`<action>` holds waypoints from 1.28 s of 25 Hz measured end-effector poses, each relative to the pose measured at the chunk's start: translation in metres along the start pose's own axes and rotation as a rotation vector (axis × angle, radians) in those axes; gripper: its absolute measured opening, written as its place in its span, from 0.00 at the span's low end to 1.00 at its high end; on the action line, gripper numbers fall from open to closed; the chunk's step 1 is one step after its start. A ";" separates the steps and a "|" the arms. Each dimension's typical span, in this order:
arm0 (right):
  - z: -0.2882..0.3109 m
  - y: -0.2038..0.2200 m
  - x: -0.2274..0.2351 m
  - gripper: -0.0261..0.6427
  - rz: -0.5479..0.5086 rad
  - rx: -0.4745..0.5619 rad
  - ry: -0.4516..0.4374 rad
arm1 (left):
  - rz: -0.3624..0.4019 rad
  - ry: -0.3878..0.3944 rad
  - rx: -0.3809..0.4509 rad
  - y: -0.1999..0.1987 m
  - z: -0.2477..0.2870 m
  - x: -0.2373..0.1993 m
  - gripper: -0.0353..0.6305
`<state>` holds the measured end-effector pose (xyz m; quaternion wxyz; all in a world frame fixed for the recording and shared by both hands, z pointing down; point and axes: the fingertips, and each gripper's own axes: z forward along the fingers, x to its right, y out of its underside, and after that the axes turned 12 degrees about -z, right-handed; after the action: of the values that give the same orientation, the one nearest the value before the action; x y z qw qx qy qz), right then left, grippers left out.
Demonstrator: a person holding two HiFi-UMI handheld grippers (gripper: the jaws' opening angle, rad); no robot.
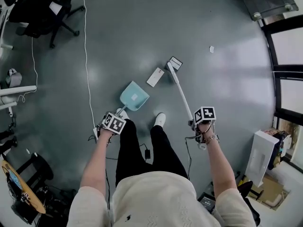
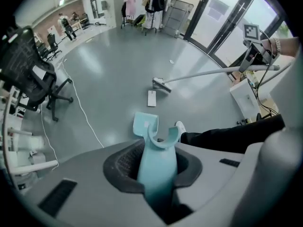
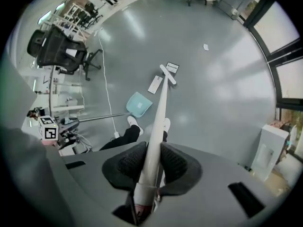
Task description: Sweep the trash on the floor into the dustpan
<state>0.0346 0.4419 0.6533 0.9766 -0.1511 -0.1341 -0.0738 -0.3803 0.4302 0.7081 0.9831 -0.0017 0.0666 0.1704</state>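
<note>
A bare grey floor [image 1: 227,93] ran from the standing person's feet to a glazed edge, with an office chair [image 1: 42,8] near the opposite one. On it lay the trash: a long white card [image 1: 155,77], a black-bordered card [image 1: 176,63] just past it, and a small scrap [image 1: 211,49] well apart toward the glazed edge. The long card sat between the broom head [image 1: 169,66] and the mouth of the pale blue dustpan [image 1: 134,96], close to the pan, its long axis roughly along the line joining them. The broom head seemed to rest against the bordered card. The right claw [image 3: 154,162] was clamped on the broom handle [image 3: 161,103], and the left claw [image 2: 156,162] pinched the dustpan's handle, the pan resting on the floor ahead of the person's shoe [image 1: 160,119]. The coming stroke likely had to draw the head back toward the person's left, and the pan already faced that way.
</note>
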 end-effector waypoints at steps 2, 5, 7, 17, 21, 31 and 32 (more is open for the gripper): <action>0.010 -0.013 -0.006 0.19 -0.030 -0.024 0.058 | 0.042 0.015 -0.008 -0.013 0.001 -0.011 0.19; 0.026 -0.027 -0.017 0.19 -0.061 -0.062 0.109 | 0.070 0.029 -0.019 -0.029 0.005 -0.024 0.19; 0.033 -0.032 -0.029 0.19 -0.077 -0.073 0.097 | 0.086 0.030 -0.025 -0.040 0.005 -0.029 0.19; 0.055 -0.010 -0.087 0.20 -0.249 -0.161 0.091 | 0.098 0.054 -0.021 -0.043 0.010 -0.037 0.19; 0.060 -0.002 -0.113 0.20 -0.258 -0.170 0.045 | 0.082 0.060 -0.009 -0.039 0.012 -0.039 0.19; 0.064 0.026 -0.186 0.20 -0.314 -0.240 -0.069 | 0.091 0.070 0.001 -0.034 0.012 -0.046 0.19; 0.063 0.027 -0.192 0.20 -0.305 -0.235 -0.083 | 0.097 0.071 0.007 -0.034 0.012 -0.048 0.19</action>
<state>-0.1587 0.5072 0.6496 0.9233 -0.2450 -0.1861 -0.2299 -0.4118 0.3820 0.7255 0.9708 -0.0011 0.1020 0.2173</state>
